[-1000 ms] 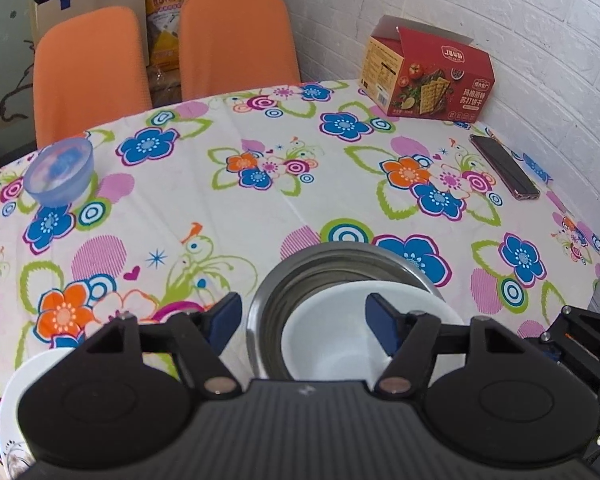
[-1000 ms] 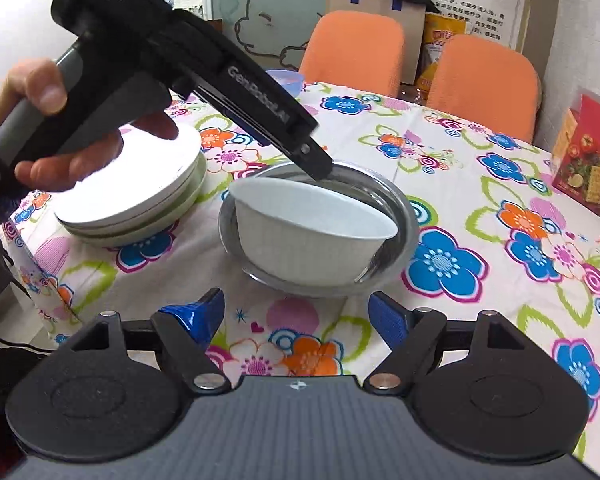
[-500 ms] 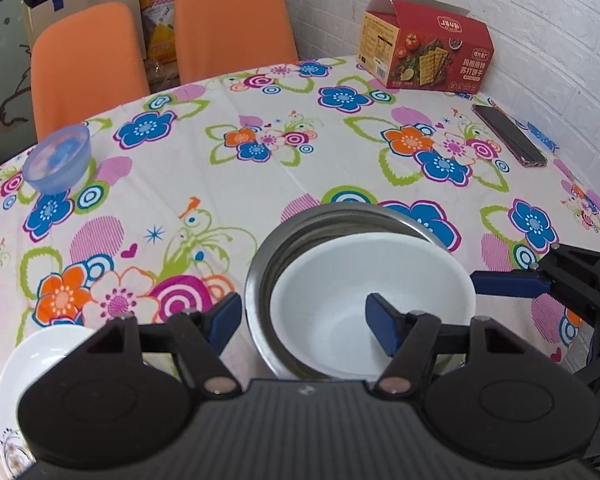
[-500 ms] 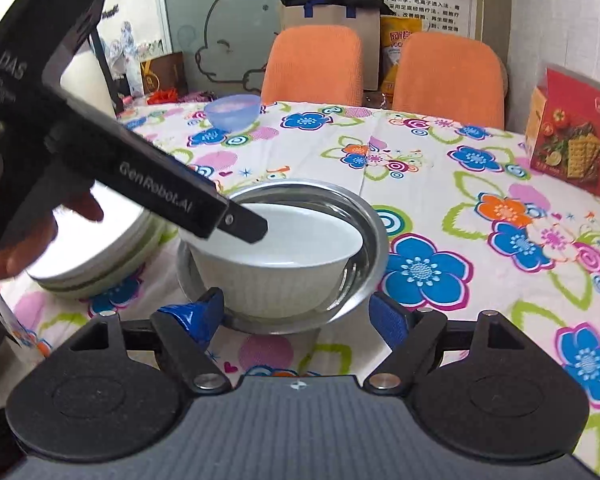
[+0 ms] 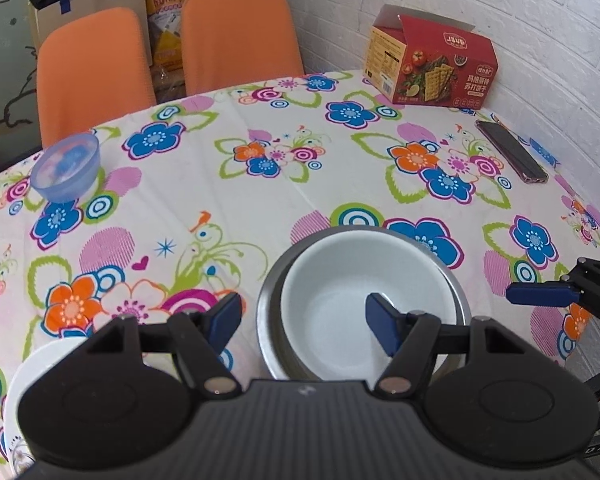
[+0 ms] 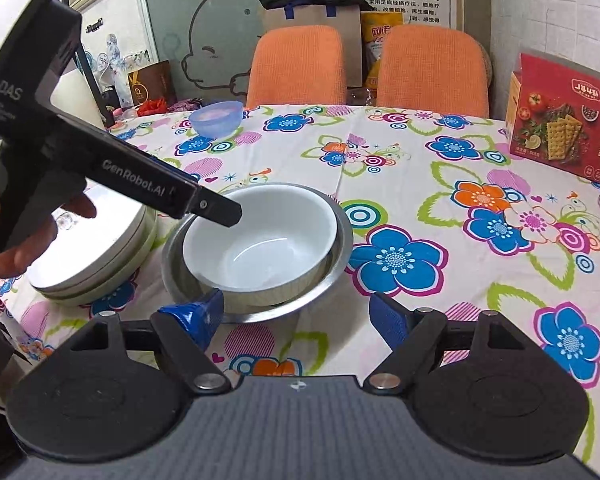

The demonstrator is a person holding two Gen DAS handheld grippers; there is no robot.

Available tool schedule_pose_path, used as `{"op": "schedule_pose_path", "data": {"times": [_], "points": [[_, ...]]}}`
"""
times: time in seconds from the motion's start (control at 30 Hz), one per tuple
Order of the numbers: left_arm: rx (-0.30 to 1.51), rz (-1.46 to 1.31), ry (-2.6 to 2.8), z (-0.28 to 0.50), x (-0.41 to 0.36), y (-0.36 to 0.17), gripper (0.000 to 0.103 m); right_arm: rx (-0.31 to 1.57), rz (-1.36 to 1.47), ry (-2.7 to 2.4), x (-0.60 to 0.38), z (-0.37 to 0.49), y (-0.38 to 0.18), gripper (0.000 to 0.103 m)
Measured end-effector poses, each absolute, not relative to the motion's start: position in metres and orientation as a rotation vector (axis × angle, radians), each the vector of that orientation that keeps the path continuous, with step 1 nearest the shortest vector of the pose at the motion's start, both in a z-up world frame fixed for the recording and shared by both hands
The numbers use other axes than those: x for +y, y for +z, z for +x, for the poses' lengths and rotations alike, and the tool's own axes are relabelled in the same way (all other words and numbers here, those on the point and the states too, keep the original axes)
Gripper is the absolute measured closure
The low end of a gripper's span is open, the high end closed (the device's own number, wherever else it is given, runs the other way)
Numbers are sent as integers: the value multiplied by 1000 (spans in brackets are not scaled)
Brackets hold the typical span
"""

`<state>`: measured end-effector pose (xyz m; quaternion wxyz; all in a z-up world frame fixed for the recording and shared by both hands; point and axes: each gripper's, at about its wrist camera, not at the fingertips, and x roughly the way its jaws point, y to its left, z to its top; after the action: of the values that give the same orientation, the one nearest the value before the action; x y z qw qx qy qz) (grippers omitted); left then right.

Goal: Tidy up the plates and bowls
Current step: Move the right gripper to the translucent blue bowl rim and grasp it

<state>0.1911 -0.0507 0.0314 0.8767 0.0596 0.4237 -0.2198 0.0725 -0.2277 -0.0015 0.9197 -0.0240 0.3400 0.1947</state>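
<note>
A white bowl sits nested in a steel bowl on the flowered table. My left gripper hovers open over its near-left rim, one finger above the bowl's inside and the other outside it. Its black finger shows in the right wrist view, above the rim, pressing on nothing. My right gripper is open and empty, just short of the steel bowl. A stack of white plates lies left of the bowls.
A translucent blue bowl stands at the far left. A red cracker box and a phone lie by the brick wall at the right. Two orange chairs stand behind the table.
The white bowl stood high and tilted with the left finger at its rim; now it rests lower in the steel bowl. The left gripper has drawn back a little. The right gripper's view has rolled level.
</note>
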Motion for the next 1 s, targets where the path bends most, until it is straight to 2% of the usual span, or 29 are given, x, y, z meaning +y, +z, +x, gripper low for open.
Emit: {"op": "schedule_pose_path", "data": {"times": [0.57,0.87,1.0], "points": [[803,87,-403,183,8,62,34,610,-169,445,-180,98,50,36],[837,72,-308,215,72,52,33,612,-235,535,-113,154,62,36],[857,56,-243,244,108,46,33,668,-255,619,-75,200,57,36]]}}
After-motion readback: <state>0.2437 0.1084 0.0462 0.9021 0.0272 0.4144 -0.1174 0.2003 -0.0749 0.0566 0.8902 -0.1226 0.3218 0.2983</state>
